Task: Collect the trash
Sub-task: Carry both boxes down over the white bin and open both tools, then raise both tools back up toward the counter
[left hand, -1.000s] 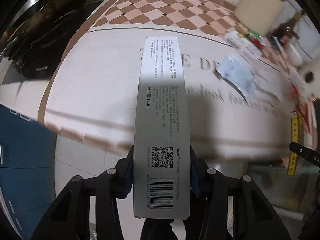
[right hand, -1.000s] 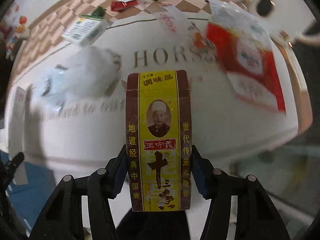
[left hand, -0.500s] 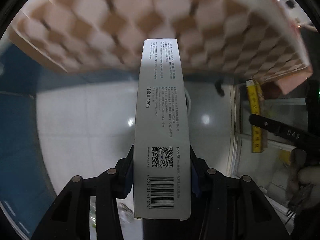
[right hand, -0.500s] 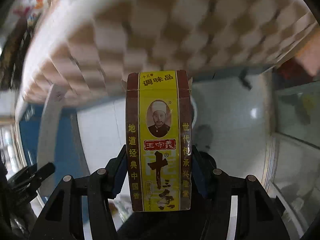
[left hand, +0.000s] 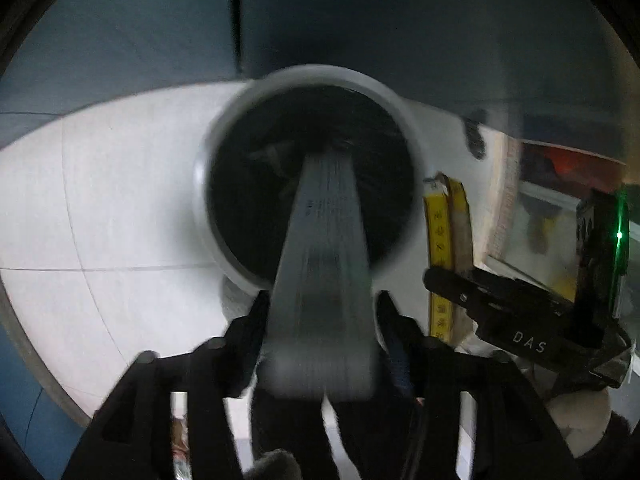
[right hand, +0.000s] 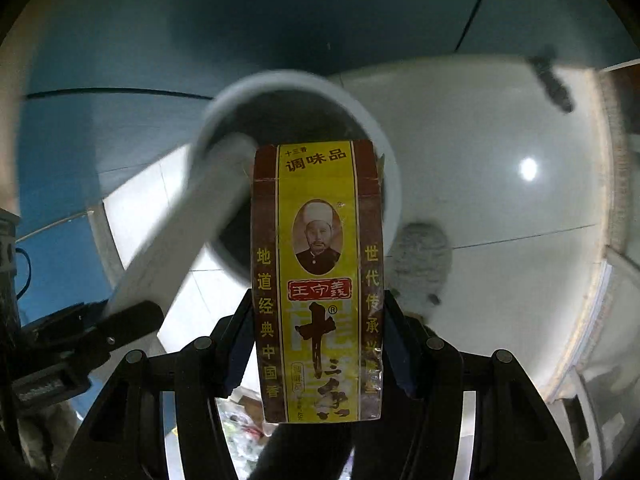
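Both grippers are pointed steeply down over a round white waste bin (left hand: 224,240) with a dark inside, standing on pale floor tiles (left hand: 100,208); its rim (right hand: 296,80) sits at twelve o'clock above the right gripper's fingers.

Left gripper (left hand: 320,320): the jaws have just been opening, and the long grey-white printed carton (left hand: 324,264) is still between them, heavily motion-blurred. Thin gaps show at both sides of the box, so the pads look clear of it. The carton's far end points to twelve o'clock, straight over the bin's black mouth. At three o'clock in this view the other gripper's black body, lettered DAS, shows with a green light, and a yellow measuring tape (left hand: 438,240) stands between it and the bin.

Right gripper (right hand: 320,336): fingers set at a middling width, clamped on both sides of the yellow-and-brown cardboard seasoning box (right hand: 318,280) with red label and oval portrait. It stands upright in the grip, top edge overlapping the bin's rim. From eight o'clock the grey-white carton (right hand: 188,216) slants up toward the bin opening, blurred. A grey fuzzy slipper toe (right hand: 420,260) rests on the tiles at three o'clock, just beside the box and the bin.
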`<state>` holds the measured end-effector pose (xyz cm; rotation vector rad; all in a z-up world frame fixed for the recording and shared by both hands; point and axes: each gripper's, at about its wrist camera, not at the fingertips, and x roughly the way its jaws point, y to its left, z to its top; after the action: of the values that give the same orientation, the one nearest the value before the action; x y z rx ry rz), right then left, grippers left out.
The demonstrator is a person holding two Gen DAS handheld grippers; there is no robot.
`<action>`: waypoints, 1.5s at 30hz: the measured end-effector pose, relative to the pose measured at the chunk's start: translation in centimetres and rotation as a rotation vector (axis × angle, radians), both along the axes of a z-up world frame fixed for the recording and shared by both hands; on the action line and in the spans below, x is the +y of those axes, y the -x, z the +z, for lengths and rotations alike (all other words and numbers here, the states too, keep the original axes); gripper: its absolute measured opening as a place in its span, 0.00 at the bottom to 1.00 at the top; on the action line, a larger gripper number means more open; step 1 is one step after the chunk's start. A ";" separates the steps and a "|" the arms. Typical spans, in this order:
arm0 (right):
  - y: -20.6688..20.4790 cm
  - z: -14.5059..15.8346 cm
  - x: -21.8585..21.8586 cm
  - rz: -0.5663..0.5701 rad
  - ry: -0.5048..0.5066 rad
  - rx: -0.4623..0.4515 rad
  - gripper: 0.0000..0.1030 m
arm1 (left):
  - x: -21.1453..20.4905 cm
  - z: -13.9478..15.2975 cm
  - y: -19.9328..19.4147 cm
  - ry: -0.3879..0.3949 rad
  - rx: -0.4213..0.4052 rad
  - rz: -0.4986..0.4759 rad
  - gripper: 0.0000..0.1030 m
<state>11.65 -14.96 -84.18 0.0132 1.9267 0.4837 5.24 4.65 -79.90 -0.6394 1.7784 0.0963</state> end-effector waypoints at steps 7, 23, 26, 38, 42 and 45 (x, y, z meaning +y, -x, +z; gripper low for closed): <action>-0.3 -4.5 2.3 0.043 0.043 -0.025 0.94 | 1.4 1.7 2.8 -0.208 0.015 0.050 0.96; 2.5 17.8 1.9 0.163 0.161 -0.289 1.00 | 0.1 21.2 7.2 -0.425 -0.034 0.118 0.96; 3.3 24.2 1.1 0.182 0.152 -0.325 1.00 | -1.1 26.6 7.5 -0.425 -0.071 0.110 0.96; 6.0 47.6 -2.8 0.138 0.081 -0.499 1.00 | -4.5 43.0 8.6 -0.428 -0.241 0.046 0.96; 7.0 52.7 -3.5 0.108 0.053 -0.541 1.00 | -4.6 46.7 8.9 -0.425 -0.304 0.034 0.96; 7.4 55.8 -3.8 0.089 0.029 -0.566 1.00 | -4.4 48.8 8.8 -0.435 -0.342 0.029 0.96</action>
<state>4.26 -18.77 -28.35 -0.2090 1.3815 0.4592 -3.61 0.22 -31.09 -0.3409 1.3593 0.3618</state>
